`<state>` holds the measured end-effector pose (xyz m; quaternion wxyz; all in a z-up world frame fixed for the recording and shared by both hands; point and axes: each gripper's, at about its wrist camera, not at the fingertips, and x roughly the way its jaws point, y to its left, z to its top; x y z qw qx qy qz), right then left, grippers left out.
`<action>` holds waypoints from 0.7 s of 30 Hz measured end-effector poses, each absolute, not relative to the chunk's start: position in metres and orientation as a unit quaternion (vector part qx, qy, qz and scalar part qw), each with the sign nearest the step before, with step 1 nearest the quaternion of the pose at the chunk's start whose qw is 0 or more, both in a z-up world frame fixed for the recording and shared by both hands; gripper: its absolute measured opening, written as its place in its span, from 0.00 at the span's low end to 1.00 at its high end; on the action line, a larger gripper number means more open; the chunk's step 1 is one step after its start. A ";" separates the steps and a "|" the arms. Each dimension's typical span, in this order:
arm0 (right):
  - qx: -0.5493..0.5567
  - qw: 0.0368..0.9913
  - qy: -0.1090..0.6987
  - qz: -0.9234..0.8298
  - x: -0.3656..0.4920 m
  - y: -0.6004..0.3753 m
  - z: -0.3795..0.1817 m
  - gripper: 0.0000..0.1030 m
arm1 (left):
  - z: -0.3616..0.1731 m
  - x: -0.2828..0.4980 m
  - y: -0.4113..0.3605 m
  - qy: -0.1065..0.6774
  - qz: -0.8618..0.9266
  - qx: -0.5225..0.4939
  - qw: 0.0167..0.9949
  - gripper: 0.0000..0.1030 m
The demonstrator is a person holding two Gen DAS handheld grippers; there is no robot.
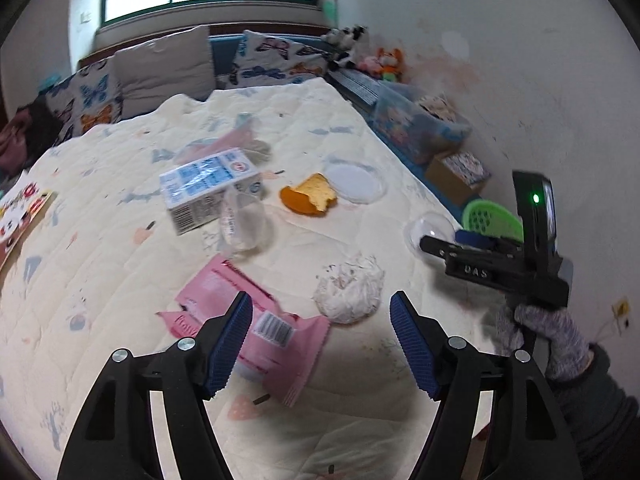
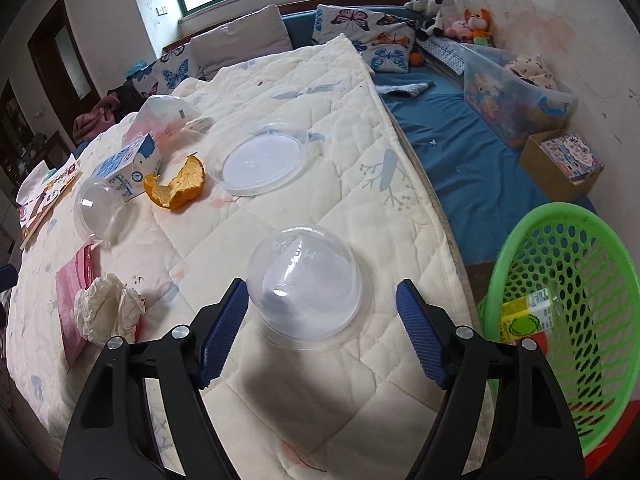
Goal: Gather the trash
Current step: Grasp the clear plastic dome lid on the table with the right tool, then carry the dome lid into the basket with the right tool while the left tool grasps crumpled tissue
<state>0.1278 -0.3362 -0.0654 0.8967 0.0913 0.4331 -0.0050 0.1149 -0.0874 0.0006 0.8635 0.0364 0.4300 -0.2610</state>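
While both your tools hang over the quilted bed cover (image 2: pixel 328 92), neither holds anything. Your left gripper (image 1: pixel 321 312) has its fingers spread wide above the cover, with the pink wrapper (image 1: pixel 256 320) lying partly under the left finger and the crumpled white tissue (image 1: pixel 349 289) just beyond the gap between the two. Your right gripper (image 2: pixel 322 300) is spread just as wide, and the clear plastic dome (image 2: pixel 306 280) sits on the cover between its blue pads (image 2: pixel 224 332), dome side up; you cannot tell from this view whether either pad touches it.

Further up the cover the rest of the trash is scattered. The orange peel (image 2: pixel 178 188) lies beside the flat clear lid (image 2: pixel 260 160), and the blue and white milk carton (image 1: pixel 208 190) lies on its side near the peel. A second clear cup (image 2: pixel 102 212) lies tipped over against the carton's end. A pinkish plastic bag (image 2: pixel 166 114) sits behind the carton, toward the pillows (image 2: pixel 240 38).

The green basket (image 2: pixel 560 320) stands off the bed's edge on your right, near the right gripper, and a yellow carton (image 2: pixel 528 314) already lies inside it. In the left view your gloved right hand (image 1: pixel 548 332) shows gripping the other tool's handle.
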 end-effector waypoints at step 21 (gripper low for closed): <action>0.112 0.915 0.388 -0.002 0.080 -0.357 -0.027 0.55 | -0.038 0.138 -0.142 0.449 -0.293 0.126 0.835 0.71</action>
